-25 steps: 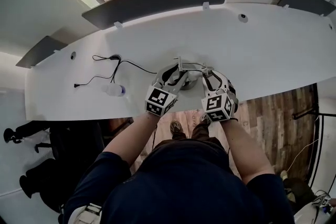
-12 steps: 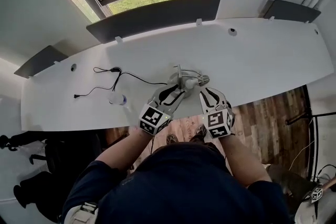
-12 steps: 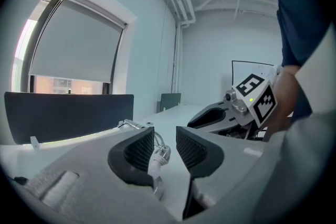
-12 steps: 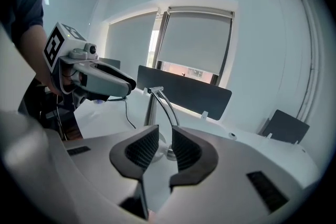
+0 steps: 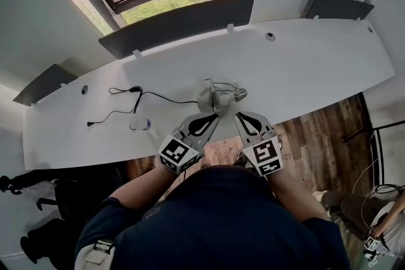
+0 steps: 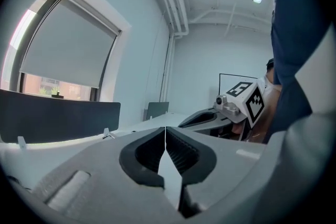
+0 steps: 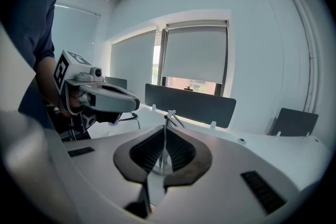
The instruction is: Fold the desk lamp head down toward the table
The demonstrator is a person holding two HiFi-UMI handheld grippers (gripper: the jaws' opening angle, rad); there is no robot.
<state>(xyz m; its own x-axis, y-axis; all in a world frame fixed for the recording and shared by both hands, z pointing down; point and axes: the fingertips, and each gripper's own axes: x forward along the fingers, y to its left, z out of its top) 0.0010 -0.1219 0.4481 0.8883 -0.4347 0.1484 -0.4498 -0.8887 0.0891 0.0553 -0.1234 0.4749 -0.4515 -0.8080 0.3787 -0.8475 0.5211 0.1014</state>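
Silver metal desk lamp with a round base (image 5: 217, 98) sits near the front edge of the long white desk (image 5: 316, 60), nobody touching it. Left gripper (image 5: 213, 118) and right gripper (image 5: 240, 116) hang just short of it, jaws closing tip to tip on nothing. How far the head is folded is hard to tell. My call: steady the base with one gripper, ease the head down with the other, no yanking that hinge.

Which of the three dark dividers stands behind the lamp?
The long middle divider, below the window; the left divider and right divider are shorter, at the desk's ends.
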